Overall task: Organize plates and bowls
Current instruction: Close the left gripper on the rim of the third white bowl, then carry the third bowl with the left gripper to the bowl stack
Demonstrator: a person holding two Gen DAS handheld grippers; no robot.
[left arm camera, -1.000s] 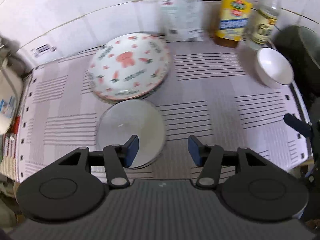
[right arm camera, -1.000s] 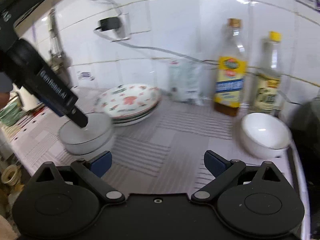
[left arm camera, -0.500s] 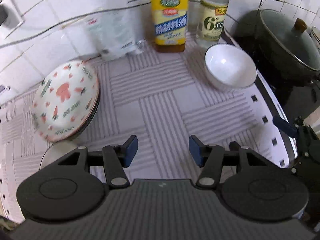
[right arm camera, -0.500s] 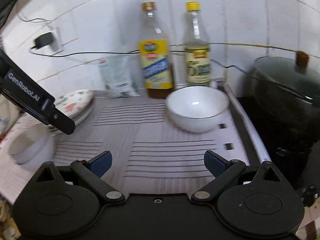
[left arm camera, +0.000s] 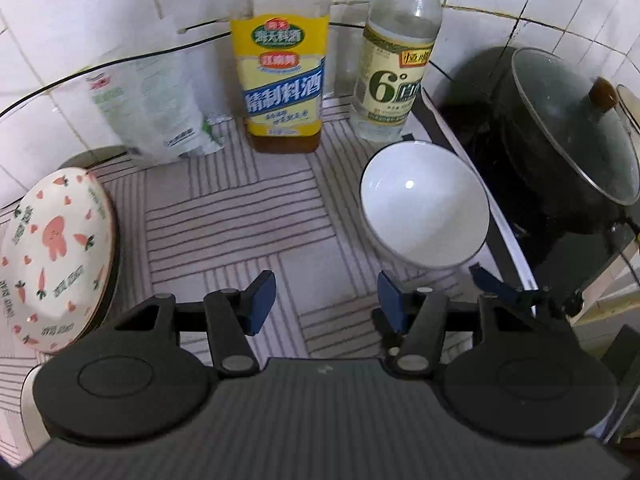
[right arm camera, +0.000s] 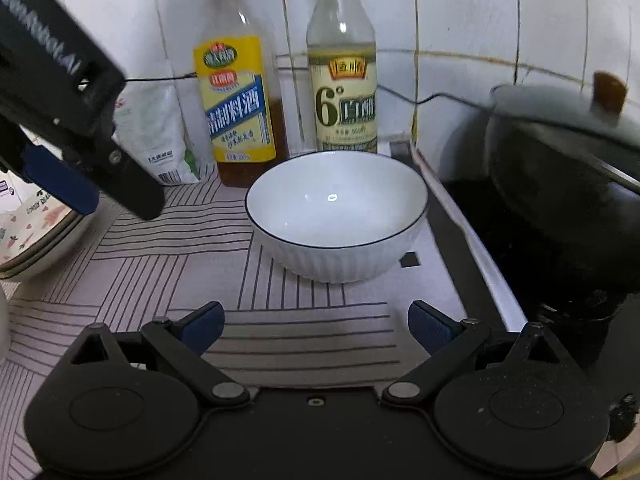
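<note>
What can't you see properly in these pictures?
- Plates: in the right wrist view, the left hand-held gripper and the frame edge hide most of the stack; the count is unclear.
- Bag: print blurred in the left wrist view.
- Pot: blurred in the right wrist view; its contents are unreadable under the lid.
- Bottles: tops cut off in the left wrist view.

Glossy ceramic white bowl [right arm camera: 337, 216] sits on a matt striped mat [right arm camera: 168, 280] beside clear glass bottles [right arm camera: 342, 64].
</note>
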